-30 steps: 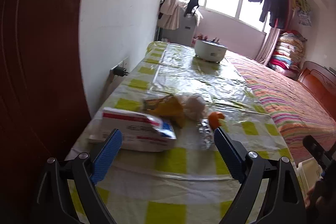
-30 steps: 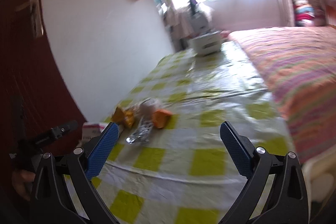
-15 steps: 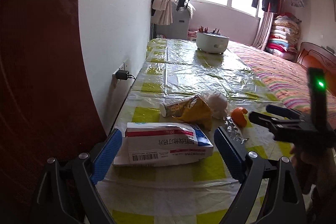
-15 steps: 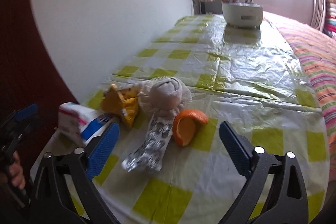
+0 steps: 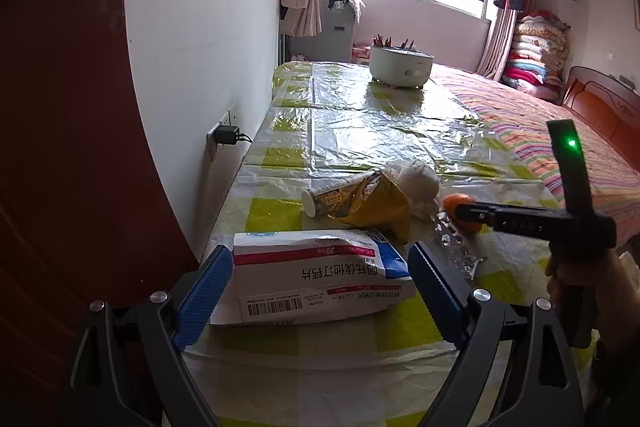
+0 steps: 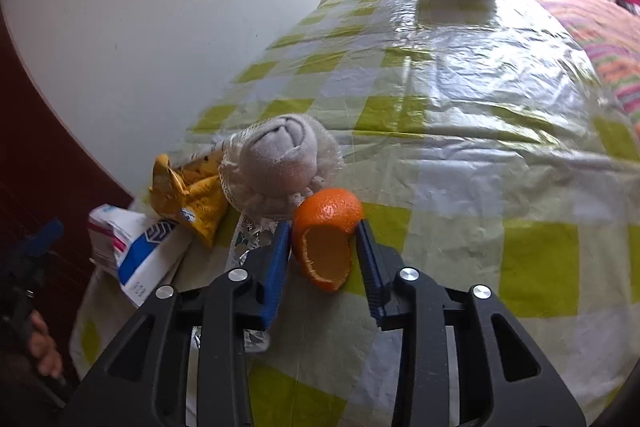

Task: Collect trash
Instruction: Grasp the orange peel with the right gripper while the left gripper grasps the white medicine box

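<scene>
The step in hand looks like the first pick-up of the trash: the right gripper (image 6: 322, 247) has its blue pads clamped on either side of an orange peel (image 6: 326, 227), low and centre in the right wrist view, on the checked tablecloth (image 6: 480, 147). The next move, as I judge it, is to lift the peel clear without crushing it and carry it to wherever the trash goes; no bin shows in either view. The peel is a hollow half-shell, bright orange outside, paler inside, its ragged opening facing the camera. Just left of it lie a foil blister pack (image 6: 248, 243), a wadded grey cloth (image 6: 280, 163) and a crumpled yellow wrapper (image 6: 192, 195). The left gripper (image 5: 320, 287) stands with its jaws apart, bracketing a white medicine box (image 5: 320, 275) without touching it, low in the left wrist view.
</scene>
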### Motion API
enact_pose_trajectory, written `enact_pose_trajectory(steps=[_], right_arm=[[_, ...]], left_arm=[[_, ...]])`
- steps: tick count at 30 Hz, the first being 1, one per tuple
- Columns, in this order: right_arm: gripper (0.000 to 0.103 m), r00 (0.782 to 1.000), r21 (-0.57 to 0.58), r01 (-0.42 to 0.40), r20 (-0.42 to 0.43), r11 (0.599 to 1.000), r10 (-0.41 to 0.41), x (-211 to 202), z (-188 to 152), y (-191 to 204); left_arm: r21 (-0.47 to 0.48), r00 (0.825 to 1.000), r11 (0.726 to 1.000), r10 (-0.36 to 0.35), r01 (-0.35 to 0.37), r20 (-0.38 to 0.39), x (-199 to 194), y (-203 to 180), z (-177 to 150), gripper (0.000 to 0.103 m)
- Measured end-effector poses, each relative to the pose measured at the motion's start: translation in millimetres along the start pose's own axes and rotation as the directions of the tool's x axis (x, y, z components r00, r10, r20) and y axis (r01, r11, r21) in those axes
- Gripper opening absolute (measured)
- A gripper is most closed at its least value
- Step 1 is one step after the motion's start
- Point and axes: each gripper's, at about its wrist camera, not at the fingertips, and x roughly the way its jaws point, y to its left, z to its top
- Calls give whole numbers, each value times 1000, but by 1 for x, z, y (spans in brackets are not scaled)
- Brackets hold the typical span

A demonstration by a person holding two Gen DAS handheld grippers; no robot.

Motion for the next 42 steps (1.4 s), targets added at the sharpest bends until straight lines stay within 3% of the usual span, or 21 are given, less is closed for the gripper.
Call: enact_pose_trajectory(steps=[11,19,24,26,28,31,36,39,42], right_arm=[[31,992,13,-107,64,994,106,-49,-17,7],[31,987,-20,-148,67,989,149,-55,-27,24],[31,983,-26,-166,70,986,167,-58,-28,27],[31,983,-24,-169,75,985,170,-60,-28,26],[31,982,-23,-170,79,985,171,-62,-29,25],[31,982,-17,-167,83,986,168,-64,-29,24],[31,981,-15,-170,95,985,171,-70,-29,25],[31,980,-19,-175,98,984,176,-70,-28,28],[31,979,-27,-177,94,984,178,-67,-29,32]], left_arm=[[-74,999,997,-33,31,-26,6,16,-1,87],[-47,994,998,-53,49,-94,32,15,1,87],[-81,983,987,-144,135,-114,38,19,1,86],[-113,970,974,-208,194,-126,38,20,0,84],[-134,958,962,-256,239,-130,37,19,0,75],[-127,940,951,-301,282,-161,36,12,-4,73],[-53,964,969,-245,240,-102,18,11,0,73],[-66,989,988,-140,137,-46,10,27,5,73],[-76,998,996,-51,49,-27,10,44,8,73]])
